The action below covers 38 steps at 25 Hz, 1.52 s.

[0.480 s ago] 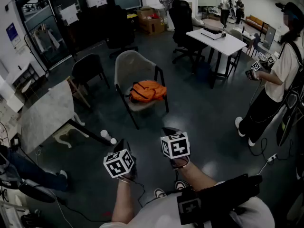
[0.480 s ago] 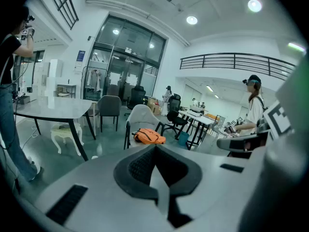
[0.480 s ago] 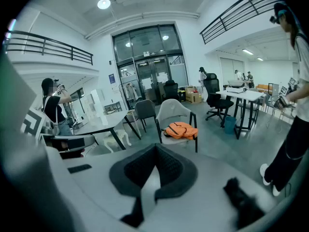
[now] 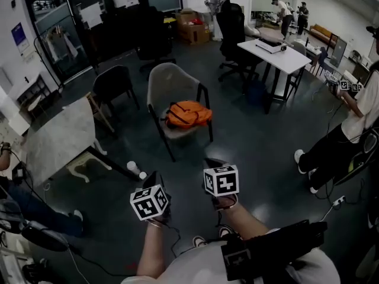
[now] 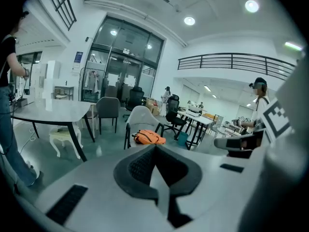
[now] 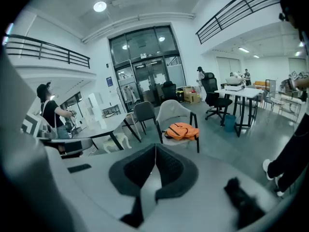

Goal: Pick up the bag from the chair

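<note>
On chair (image 4: pixel 173 80) sits orange bag (image 4: pixel 188 114); L gripper (image 5: pixel 155 148) & R gripper (image 6: pixel 155 146) pressed together, empty.

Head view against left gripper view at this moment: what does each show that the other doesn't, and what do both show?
Only the head view: the wearer's forearms and shoes, seen from above. Only the left gripper view: the left gripper seen along its own jaws, shut with nothing between them, plus the balcony railing. Both: the orange bag lying on the pale chair, the grey table, and the right gripper.
</note>
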{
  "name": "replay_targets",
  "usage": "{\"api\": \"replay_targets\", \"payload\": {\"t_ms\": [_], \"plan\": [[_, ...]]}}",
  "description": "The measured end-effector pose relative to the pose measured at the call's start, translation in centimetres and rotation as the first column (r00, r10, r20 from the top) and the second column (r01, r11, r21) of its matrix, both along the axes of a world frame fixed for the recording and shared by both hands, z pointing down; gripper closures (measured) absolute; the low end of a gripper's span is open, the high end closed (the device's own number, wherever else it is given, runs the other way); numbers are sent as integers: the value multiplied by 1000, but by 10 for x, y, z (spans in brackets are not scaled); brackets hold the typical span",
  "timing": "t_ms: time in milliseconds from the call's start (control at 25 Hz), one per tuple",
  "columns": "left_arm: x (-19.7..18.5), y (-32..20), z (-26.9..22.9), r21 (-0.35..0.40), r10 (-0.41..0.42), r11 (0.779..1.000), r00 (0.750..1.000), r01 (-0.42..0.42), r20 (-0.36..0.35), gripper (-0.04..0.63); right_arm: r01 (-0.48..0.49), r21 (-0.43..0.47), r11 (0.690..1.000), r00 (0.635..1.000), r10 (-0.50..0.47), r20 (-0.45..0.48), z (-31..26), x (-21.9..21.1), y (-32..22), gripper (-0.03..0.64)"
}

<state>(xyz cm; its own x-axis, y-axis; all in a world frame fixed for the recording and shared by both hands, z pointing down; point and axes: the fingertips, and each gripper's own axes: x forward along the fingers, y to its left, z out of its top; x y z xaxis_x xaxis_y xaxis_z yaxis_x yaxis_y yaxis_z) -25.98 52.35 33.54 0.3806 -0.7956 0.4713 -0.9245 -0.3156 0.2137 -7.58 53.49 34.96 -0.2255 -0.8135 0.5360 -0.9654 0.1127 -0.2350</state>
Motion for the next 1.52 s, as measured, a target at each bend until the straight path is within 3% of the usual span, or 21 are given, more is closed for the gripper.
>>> {"api": "replay_targets", "payload": {"t_ms": [600,1520], "plan": [[0,-23,28,-56,14,998,999,-17,-40,582,-56,-29,998,998,56,6,15,6,-13,584],[34,-171,37,-82,-8,997,1000,7,-5,582,-40,-37,999,999,40,24,19,48,-170,584]]}}
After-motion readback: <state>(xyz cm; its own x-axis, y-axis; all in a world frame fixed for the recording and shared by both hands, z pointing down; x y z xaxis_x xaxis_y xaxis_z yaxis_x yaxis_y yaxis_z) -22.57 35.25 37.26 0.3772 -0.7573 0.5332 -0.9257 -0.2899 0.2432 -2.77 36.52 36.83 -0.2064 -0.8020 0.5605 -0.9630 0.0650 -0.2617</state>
